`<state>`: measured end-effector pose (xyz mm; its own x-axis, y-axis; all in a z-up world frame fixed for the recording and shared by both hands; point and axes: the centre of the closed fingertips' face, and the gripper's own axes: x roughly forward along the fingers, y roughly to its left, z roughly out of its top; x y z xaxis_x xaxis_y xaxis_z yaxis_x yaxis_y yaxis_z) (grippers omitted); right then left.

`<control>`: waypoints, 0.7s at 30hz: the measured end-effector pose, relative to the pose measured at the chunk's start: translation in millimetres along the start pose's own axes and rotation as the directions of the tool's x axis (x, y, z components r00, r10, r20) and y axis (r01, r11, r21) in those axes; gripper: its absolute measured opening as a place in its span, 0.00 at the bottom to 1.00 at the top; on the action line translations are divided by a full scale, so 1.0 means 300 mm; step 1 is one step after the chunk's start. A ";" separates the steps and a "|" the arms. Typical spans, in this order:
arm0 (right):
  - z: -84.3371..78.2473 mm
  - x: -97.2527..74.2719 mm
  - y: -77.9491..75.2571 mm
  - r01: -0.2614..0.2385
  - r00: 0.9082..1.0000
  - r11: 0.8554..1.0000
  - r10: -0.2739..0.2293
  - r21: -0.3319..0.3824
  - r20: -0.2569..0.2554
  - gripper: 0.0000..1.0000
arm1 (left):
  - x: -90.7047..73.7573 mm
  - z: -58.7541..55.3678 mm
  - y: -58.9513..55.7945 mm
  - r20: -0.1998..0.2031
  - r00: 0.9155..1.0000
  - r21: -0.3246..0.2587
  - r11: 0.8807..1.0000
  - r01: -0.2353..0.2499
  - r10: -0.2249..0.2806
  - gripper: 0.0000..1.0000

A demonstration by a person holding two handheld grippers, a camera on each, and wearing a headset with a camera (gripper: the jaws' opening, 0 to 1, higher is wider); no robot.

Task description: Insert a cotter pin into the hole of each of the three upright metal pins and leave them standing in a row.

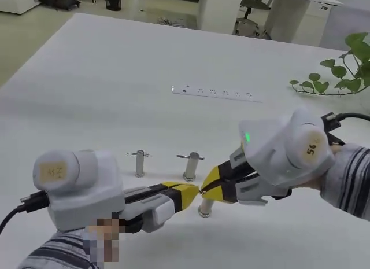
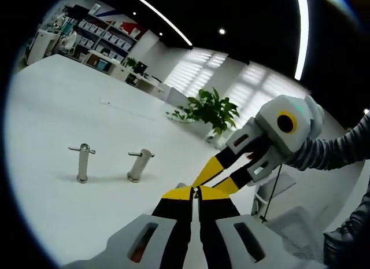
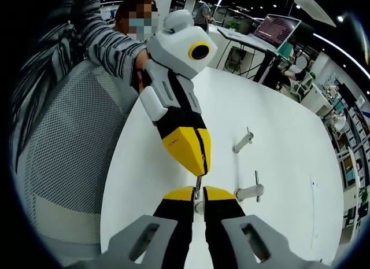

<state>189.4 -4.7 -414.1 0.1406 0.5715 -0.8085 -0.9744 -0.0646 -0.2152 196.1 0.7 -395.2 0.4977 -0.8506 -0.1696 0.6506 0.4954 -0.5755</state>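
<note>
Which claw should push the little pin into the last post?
Left, probably: the left claw seems to pinch the cotter pin at the top of the third metal pin, which the right claw seems to steady.

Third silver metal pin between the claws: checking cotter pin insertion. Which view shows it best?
Head view: the third silver metal pin stands below the left claw and right claw. Right gripper view shows its top inside that claw; left gripper view's own claw covers it.
</note>
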 end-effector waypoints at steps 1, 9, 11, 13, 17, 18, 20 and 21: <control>-0.005 0.001 0.003 -0.005 1.000 1.000 0.005 0.015 0.001 0.02 | 0.001 0.002 -0.004 0.001 1.000 0.015 1.000 0.003 -0.003 0.00; -0.025 -0.011 0.031 -0.077 0.996 0.972 0.063 0.222 0.068 0.05 | 0.000 0.002 -0.028 -0.024 0.999 0.113 0.993 0.032 -0.030 0.00; -0.027 -0.019 0.034 -0.095 0.993 0.961 0.073 0.260 0.093 0.06 | 0.000 0.001 -0.043 -0.032 0.998 0.131 0.989 0.062 -0.058 0.00; -0.027 -0.027 0.049 -0.127 0.988 0.947 0.095 0.294 0.121 0.07 | 0.001 -0.001 -0.057 -0.039 0.997 0.153 0.985 0.077 -0.072 0.00; -0.036 -0.038 0.082 -0.182 0.978 0.925 0.137 0.333 0.155 0.07 | 0.006 -0.022 -0.087 -0.078 0.991 0.190 0.974 0.121 -0.108 0.00; -0.037 -0.040 0.090 -0.195 0.976 0.918 0.146 0.344 0.163 0.07 | 0.009 -0.028 -0.092 -0.084 0.990 0.196 0.972 0.130 -0.116 0.00; -0.040 -0.042 0.102 -0.212 0.972 0.910 0.158 0.355 0.174 0.07 | 0.010 -0.037 -0.109 -0.097 0.985 0.198 0.967 0.157 -0.140 0.00; -0.041 -0.043 0.107 -0.218 0.971 0.908 0.162 0.359 0.178 0.07 | 0.011 -0.039 -0.115 -0.101 0.984 0.200 0.966 0.166 -0.148 0.00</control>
<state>158.4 -24.2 -417.5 -0.0528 0.6895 -0.7223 -0.9779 0.1108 0.1773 168.5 -21.3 -385.4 0.3354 -0.9281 -0.1619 0.8256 0.3723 -0.4240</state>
